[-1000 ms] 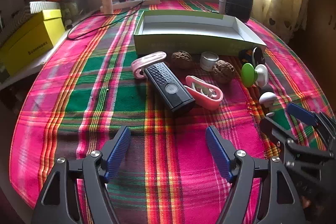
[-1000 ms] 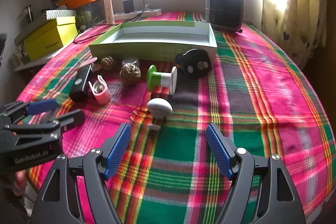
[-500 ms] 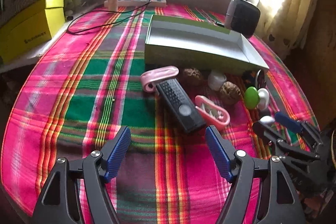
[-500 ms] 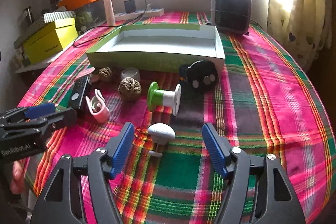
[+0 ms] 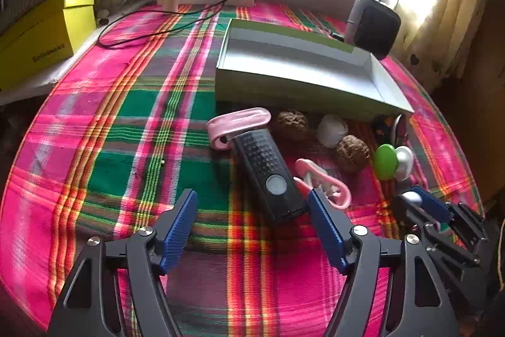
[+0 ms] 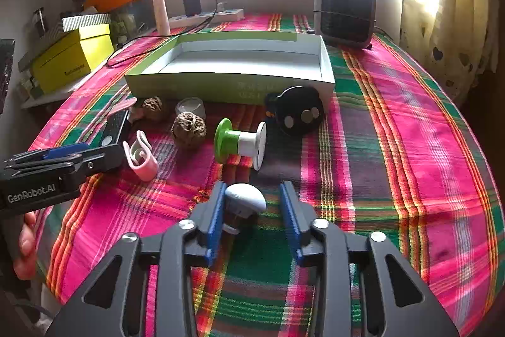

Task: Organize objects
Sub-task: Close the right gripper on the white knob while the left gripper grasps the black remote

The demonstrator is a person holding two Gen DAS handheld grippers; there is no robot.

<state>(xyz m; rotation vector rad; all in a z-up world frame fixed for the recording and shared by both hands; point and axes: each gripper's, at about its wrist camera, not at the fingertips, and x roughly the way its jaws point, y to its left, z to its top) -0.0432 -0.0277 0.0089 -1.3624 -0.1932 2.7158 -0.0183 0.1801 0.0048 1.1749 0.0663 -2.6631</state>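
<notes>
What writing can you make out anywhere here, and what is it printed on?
"GenRobot.AI": on the black body of the left gripper, seen from the right wrist view.
Yellow box: dark lettering on its side, too blurred to read.
Green tray: faint pale print on its front wall, too blurred to read.
Nothing else carries readable writing.

The right gripper, wide open a second earlier, has been brought over the white mushroom-shaped knob; its jaws are closing, the knob between the fingers. The left gripper has been advanced toward the black remote.
</notes>
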